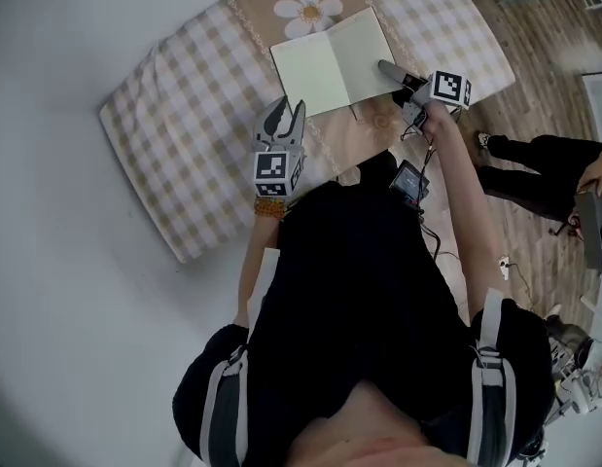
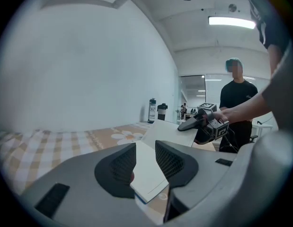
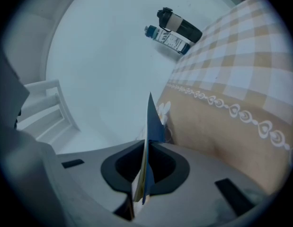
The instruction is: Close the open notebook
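Beige-and-white checked cloth [image 1: 184, 115] carries the open notebook [image 1: 332, 61] in the upper middle of the head view, its pale pages facing up. We see the right gripper [image 1: 386, 68] at the notebook's right edge, clenched on that side. In its own view the jaws pinch the blue-backed leaf edge-on. The left gripper [image 1: 290, 107] sits just below the lower left corner with its jaws spread wide — the corner shows in the gap between them, the pads clear of it.
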A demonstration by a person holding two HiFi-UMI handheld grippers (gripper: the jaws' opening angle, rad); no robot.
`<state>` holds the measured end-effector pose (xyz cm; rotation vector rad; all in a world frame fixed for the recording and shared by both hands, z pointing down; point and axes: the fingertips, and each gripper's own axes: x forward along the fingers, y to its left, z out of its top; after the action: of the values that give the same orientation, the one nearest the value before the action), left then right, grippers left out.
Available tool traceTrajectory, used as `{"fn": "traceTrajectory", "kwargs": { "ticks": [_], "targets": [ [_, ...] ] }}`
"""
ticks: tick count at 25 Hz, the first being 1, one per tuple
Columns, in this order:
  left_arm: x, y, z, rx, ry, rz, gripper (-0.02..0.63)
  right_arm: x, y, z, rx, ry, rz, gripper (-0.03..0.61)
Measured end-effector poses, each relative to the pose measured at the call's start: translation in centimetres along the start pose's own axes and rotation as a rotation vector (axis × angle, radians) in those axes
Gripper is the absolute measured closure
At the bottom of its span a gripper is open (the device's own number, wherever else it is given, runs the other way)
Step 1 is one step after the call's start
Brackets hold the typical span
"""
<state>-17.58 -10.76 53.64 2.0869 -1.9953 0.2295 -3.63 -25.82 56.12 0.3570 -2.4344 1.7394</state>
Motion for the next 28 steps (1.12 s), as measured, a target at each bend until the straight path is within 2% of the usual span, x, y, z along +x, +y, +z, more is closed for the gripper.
{"fn": "traceTrajectory", "kwargs": {
  "ticks": [7,28],
  "targets": [
    [-2.2,1.6,-0.4,-0.017,-0.019,0.062,0.471,0.3,0.8,-0.4,0.020,-0.010,0.017,0.561],
    [-3.9,1.9,-0.8,-0.019,-0.036,0.073,0.471,2.6,4.0,-2.2,-0.026,0.035,0.063,0.558]
  ]
}}
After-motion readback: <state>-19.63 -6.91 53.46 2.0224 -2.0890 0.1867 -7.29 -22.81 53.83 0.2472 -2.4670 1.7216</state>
